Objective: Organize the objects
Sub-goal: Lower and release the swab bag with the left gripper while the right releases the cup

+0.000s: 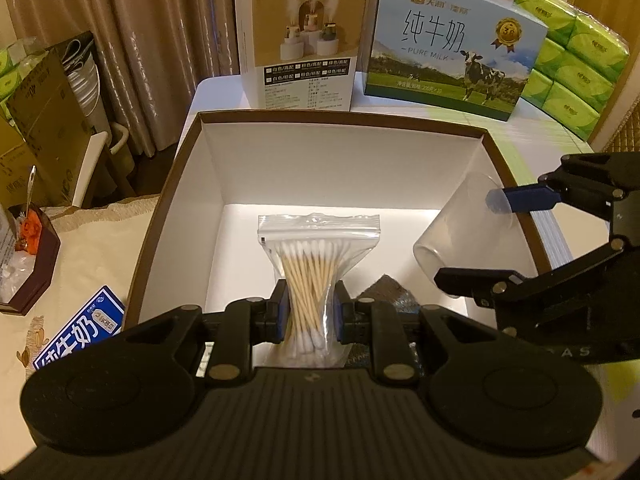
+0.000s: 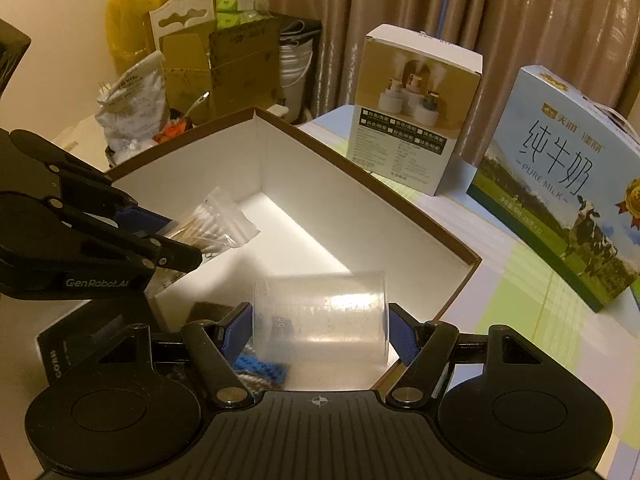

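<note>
My left gripper (image 1: 310,314) is shut on a clear zip bag of cotton swabs (image 1: 316,264), pinched at its middle and held over the open white box with brown rim (image 1: 320,120). From the right wrist view the same bag of cotton swabs (image 2: 212,224) hangs from the left gripper (image 2: 176,240) above the box (image 2: 360,184). My right gripper (image 2: 320,330) is shut on a clear plastic measuring cup (image 2: 320,316), held sideways over the box's near corner. The cup (image 1: 460,224) and right gripper (image 1: 476,240) appear at the right of the left wrist view.
Behind the box stand a humidifier carton (image 1: 300,40), a milk carton case (image 1: 452,44) and stacked green tissue packs (image 1: 576,60). A small milk carton (image 1: 80,332) and a dark tray (image 1: 28,264) lie left of the box. A blue knitted thing (image 2: 260,370) lies inside the box.
</note>
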